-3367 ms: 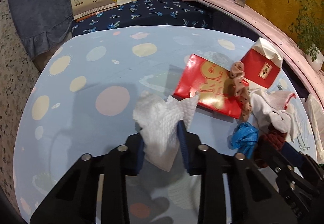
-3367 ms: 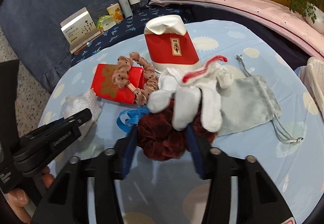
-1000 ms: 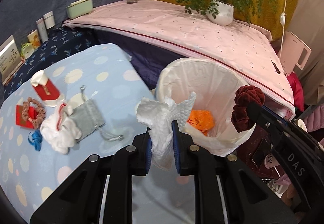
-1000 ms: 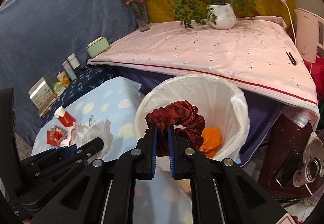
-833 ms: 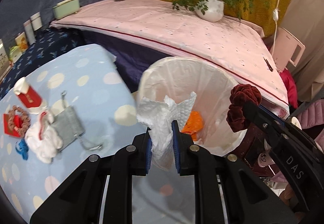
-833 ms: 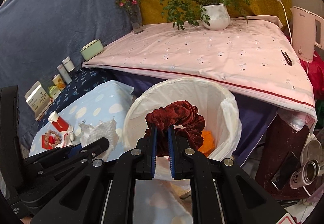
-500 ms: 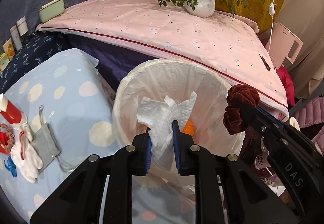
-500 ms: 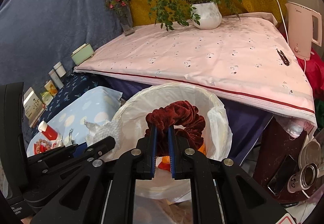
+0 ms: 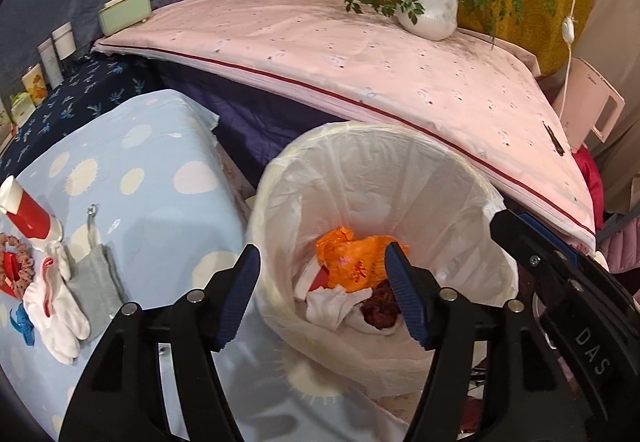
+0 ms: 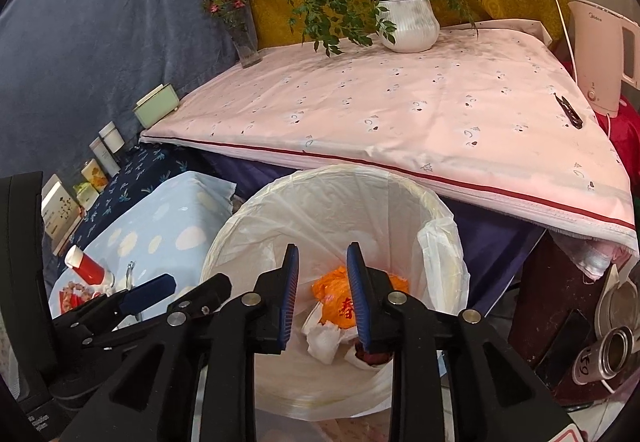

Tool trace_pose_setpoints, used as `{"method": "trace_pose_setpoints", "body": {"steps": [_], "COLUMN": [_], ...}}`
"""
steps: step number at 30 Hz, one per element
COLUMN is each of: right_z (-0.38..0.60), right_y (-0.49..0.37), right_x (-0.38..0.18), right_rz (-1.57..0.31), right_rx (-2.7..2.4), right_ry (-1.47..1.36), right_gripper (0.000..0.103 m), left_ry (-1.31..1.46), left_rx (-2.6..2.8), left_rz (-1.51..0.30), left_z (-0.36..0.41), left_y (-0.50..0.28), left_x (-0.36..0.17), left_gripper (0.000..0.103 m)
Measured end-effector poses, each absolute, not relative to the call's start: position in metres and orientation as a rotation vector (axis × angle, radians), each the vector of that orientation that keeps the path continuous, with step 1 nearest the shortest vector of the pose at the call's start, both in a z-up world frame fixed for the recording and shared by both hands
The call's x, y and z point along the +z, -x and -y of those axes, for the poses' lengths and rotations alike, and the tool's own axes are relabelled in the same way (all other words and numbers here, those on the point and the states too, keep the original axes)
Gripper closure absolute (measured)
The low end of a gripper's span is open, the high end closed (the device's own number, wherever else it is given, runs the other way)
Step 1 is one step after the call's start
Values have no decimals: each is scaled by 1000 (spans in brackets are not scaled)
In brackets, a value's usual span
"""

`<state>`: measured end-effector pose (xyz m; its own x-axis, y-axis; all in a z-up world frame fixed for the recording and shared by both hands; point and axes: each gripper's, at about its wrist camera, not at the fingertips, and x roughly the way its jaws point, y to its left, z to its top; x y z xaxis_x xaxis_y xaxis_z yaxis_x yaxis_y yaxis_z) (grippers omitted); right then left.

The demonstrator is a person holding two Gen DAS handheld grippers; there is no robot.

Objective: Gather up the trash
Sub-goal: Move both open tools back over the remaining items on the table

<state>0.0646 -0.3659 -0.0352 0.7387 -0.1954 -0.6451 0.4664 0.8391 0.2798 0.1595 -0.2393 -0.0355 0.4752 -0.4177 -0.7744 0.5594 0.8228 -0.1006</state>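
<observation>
The right finger [image 9: 404, 298] partly hides the maroon scrunchie [image 9: 380, 316].

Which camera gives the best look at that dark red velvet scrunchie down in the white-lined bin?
The left wrist view: the dark red velvet scrunchie lies openly beside the crumpled white tissue. In the right wrist view only a sliver shows, mostly behind a finger of the hand-held gripper.

A home room, prob. living area: cloth-covered tables [image 10: 400, 114], potted plant [image 10: 408, 24], flower vase [image 10: 246, 42], kettle [image 10: 600, 54], lined bin [image 9: 400, 178].

The bin [image 9: 472, 178] mouth gapes clear; the pink-clothed table [image 9: 360, 54] edge crowds its far rim.
</observation>
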Motion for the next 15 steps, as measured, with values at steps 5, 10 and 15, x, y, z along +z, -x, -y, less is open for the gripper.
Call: {"method": "trace_pose_setpoints", "body": {"steps": [5,10,15], "right_z": [354,336,310], "right_y": [-65,-65,-67], "right_x": [-34,-32,-30], "right_rz": [-651,-656,-671], "right_rx": [-368,-337,-291], "right_ry": [-437,-427,-412], "right_gripper": [68,64,63], "left_ry": [-173,-156,-128], "left_rx": [-551,-502,-422], "left_rz": [-882,-880,-874], "left_z": [222,197,163], "left_y": [-161,-160,-160], "left_x": [-33,-32,-32], "left_gripper": [42,38,29]}}
